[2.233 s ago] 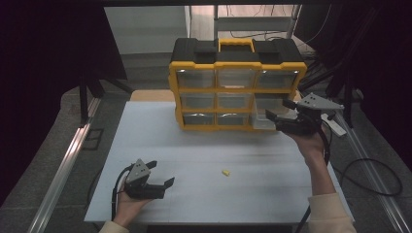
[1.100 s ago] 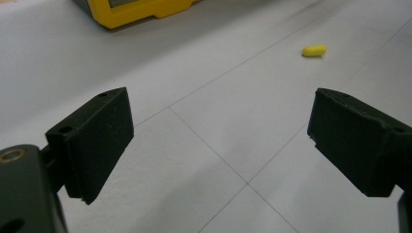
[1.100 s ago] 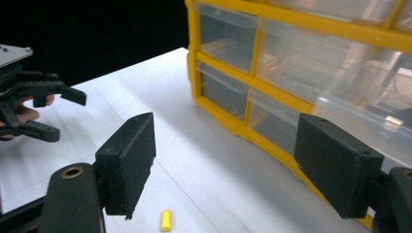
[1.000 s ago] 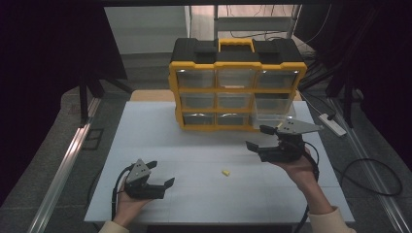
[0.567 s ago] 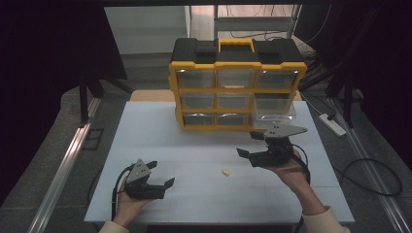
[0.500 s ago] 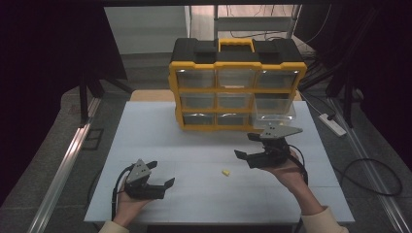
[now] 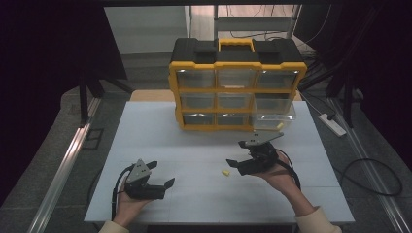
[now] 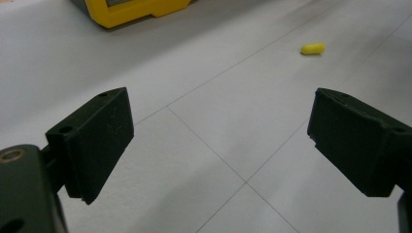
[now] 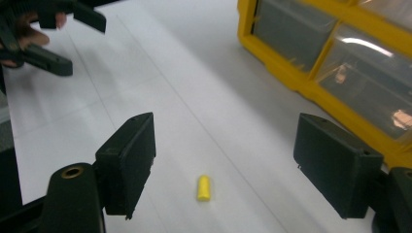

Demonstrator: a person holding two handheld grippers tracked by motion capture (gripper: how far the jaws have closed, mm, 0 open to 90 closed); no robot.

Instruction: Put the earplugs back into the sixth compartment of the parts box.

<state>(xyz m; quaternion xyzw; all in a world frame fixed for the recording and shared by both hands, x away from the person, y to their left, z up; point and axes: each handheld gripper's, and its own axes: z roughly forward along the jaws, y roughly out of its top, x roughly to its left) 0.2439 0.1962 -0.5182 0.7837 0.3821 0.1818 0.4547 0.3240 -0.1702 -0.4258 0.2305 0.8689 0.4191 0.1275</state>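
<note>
You are lining the right gripper [image 7: 236,164] up over the yellow plug [image 9: 204,188] lying loose on the desk [image 7: 194,145], fingers [image 9: 127,162] spread wide and empty to straddle it; the left gripper [image 7: 163,175] is resting open, holding nothing.

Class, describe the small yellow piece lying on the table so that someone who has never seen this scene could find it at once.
Start at the yellow and black drawer cabinet at the back of the white table. Come toward the near edge to the open right gripper. Just in front of its jaws lies the small yellow cylindrical piece, the lone loose object on the bare tabletop.
</note>
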